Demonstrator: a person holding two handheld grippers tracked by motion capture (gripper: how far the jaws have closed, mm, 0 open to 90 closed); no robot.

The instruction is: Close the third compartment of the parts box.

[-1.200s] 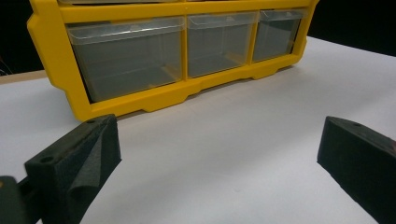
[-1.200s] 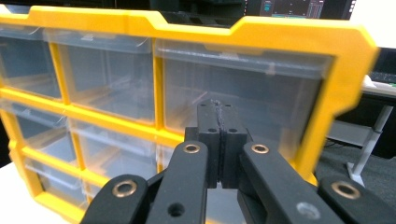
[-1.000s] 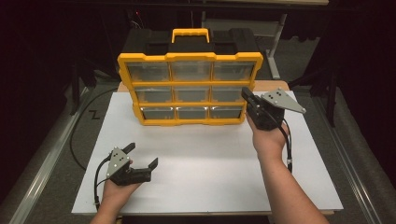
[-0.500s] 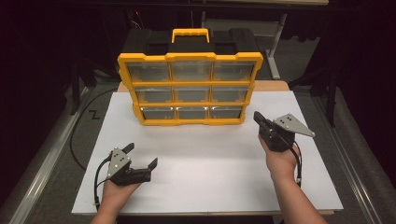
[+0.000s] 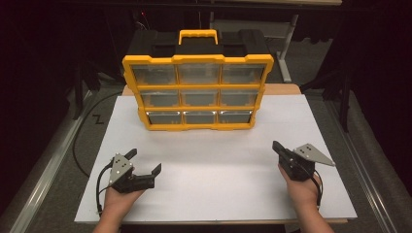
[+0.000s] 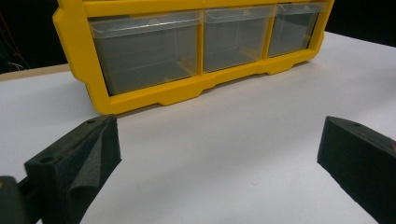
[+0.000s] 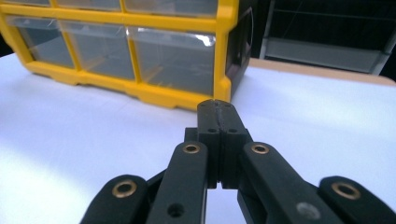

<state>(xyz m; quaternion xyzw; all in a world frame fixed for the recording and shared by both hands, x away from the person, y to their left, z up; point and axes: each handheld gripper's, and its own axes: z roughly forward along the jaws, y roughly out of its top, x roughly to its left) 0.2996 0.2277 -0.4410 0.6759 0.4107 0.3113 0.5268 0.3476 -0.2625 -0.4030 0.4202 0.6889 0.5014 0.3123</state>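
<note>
1. My left gripper (image 5: 145, 165) sits at the near left of the white board (image 5: 218, 160), held low in my left hand (image 5: 118, 200). Its jaws stand wide apart with nothing between them; in the left gripper view the two black pads (image 6: 74, 163) frame only bare white surface.
2. Ahead of it, across the board, stands the yellow drawer organizer (image 5: 197, 92), upright at the far middle of the board with its black back and yellow handle (image 5: 197, 35) on top. It has three rows of three clear drawers, all pushed in. From the left gripper view I see the bottom row, its leftmost clear drawer (image 6: 144, 51) nearest to me.
3. My right gripper (image 5: 279, 148) is at the near right of the board, in my right hand (image 5: 301, 187), well apart from the organizer. Its jaws are pressed fully together and hold nothing; in the right gripper view the closed tips (image 7: 218, 109) point toward the organizer's bottom right corner (image 7: 224, 93).
4. Both grippers are clear of the organizer, neither touching it.
</note>
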